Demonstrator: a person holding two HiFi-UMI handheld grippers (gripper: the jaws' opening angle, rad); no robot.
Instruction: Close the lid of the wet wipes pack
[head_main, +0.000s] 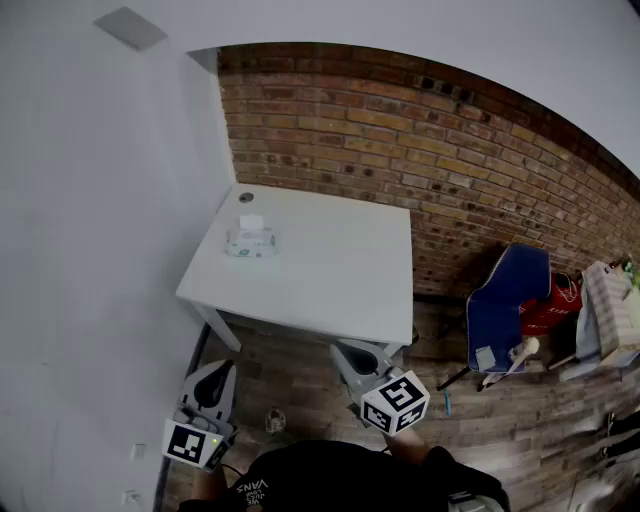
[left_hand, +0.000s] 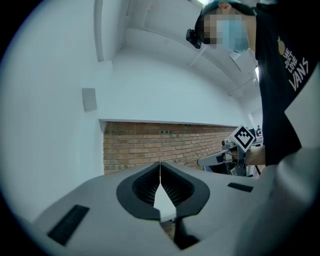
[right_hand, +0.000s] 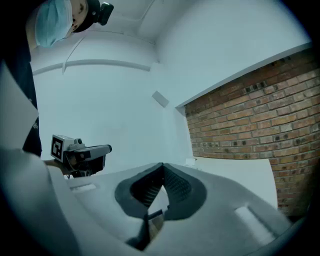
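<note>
The wet wipes pack (head_main: 250, 242) lies near the far left corner of the white table (head_main: 330, 280), with its white lid (head_main: 250, 222) standing up open. Both grippers are held low in front of the person, short of the table's near edge and far from the pack. My left gripper (head_main: 216, 370) is shut and holds nothing; its jaws meet at the tips in the left gripper view (left_hand: 160, 165). My right gripper (head_main: 350, 352) is shut and empty too, with jaws touching in the right gripper view (right_hand: 162, 168), pointing over the table (right_hand: 235, 170).
A brick wall (head_main: 450, 150) runs behind the table and a white wall (head_main: 90, 200) stands on the left. A small round object (head_main: 246, 198) sits at the table's far left corner. A blue chair (head_main: 510, 305) and bags (head_main: 610, 315) stand on the wooden floor at right.
</note>
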